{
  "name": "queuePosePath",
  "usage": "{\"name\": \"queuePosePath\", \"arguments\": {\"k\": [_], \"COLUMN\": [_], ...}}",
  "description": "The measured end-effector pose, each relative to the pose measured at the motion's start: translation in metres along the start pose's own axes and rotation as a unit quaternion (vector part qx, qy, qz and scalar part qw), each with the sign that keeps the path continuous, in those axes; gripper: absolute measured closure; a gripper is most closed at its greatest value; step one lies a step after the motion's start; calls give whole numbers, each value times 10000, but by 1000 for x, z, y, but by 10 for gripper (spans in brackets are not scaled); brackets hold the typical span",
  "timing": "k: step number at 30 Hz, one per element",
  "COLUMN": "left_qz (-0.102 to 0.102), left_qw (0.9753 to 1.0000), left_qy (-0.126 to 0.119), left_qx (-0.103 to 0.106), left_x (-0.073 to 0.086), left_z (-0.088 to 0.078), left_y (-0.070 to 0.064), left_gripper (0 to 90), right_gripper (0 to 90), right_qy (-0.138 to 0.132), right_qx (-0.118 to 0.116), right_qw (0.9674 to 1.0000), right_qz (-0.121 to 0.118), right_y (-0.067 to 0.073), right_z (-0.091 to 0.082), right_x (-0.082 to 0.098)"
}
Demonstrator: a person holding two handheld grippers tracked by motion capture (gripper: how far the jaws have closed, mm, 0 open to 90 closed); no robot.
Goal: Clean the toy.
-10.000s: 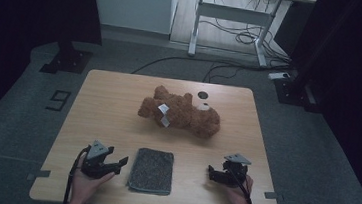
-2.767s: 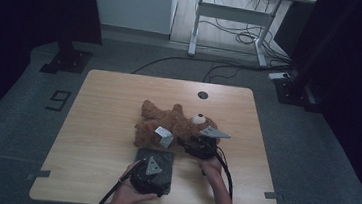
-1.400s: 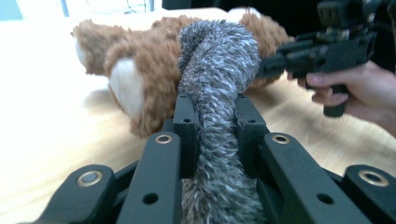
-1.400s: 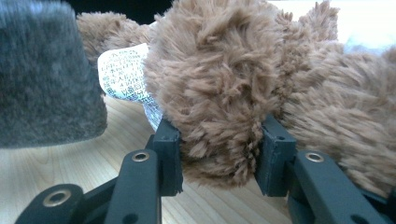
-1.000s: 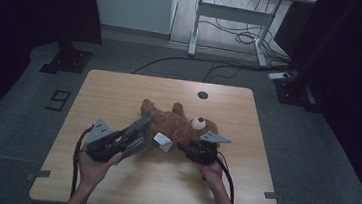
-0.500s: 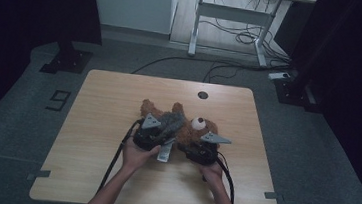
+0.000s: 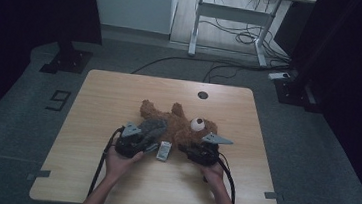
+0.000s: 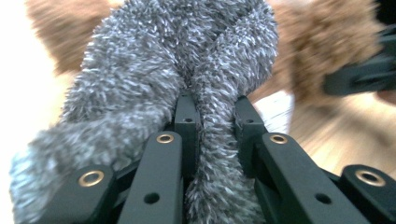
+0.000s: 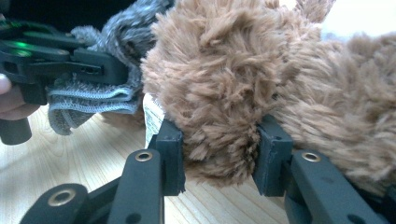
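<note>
So there's one brown teddy bear (image 7: pixel 179 126) lying on its back around the middle of the wooden bench (image 7: pixel 104 94), its single visible snout with the dark nose pointing up. One white tag (image 7: pixel 163 151) sticks out from it on the near side, lying flat on the wood between the two hands.

Two grippers in play. The left gripper (image 7: pixel 137 139) is clamped on one grey fuzzy cloth (image 7: pixel 152 128). In the left gripper view the jaws pinch a bunched fold of that cloth (image 8: pixel 187 70), which bulges up and out past the tips, with the bear's brown fur blurred just behind it. From above, the cloth sits right against the left side of the bear, touching it.

The right gripper (image 7: pixel 199 151) has its jaws squeezed onto a rounded lump of the bear's fur (image 9: pixel 219 93), low over the wood. Which part of the bear that is, I can't tell. That same view shows the left gripper (image 9: pixel 60 60) off to the left with the cloth (image 9: pixel 88 102) hanging folded from it.

One round hole (image 7: pixel 202 94) sits in the far edge of the bench.
</note>
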State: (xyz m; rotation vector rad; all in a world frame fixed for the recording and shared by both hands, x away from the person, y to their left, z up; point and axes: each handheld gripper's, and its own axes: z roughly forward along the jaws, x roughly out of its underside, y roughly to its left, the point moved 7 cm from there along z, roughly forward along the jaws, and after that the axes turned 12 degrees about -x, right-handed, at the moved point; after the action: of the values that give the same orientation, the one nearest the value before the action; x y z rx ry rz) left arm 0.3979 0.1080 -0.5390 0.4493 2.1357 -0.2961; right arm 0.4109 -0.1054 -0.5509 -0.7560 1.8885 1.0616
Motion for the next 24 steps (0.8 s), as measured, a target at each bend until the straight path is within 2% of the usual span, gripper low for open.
{"name": "queuePosePath", "arguments": {"k": [2,4,7,11,15,17,19,21,22,24], "left_qz": [-118,-258,-247,-107,125,332,473,470,452,334], "left_qw": [9999,9996,9996,9994,9983,9977,9972,9974,9977,9978], "left_qy": [50,65,-44,-314,-463,-410,-272,-184,-189,-200], "left_qx": [-106,-120,-146,23,341,431,513,516,469,539], "left_x": [8,11,7,-10,-32,-40,-44,-42,-40,-38], "left_z": [-1,-2,-8,-16,-16,-9,7,20,27,30], "left_y": [13,20,17,-3,-34,-53,-72,-80,-81,-79], "left_gripper": [761,761,761,761,761,760,760,760,761,764], "right_gripper": [611,610,611,611,610,610,610,617,622,623], "right_qy": [-15,-15,-17,-37,-47,-64,-89,-109,-94,-142], "right_qx": [-22,-21,-6,-5,1,7,12,14,65,46], "right_qw": [10000,10000,10000,10000,10000,10000,10000,9999,9999,9998], "right_qz": [4,-15,-17,11,7,-11,-18,-21,-10,95], "right_y": [0,1,1,0,1,2,3,4,3,0], "right_z": [1,1,1,0,1,1,0,0,0,-2], "right_x": [0,0,0,0,0,0,0,0,1,2]}}
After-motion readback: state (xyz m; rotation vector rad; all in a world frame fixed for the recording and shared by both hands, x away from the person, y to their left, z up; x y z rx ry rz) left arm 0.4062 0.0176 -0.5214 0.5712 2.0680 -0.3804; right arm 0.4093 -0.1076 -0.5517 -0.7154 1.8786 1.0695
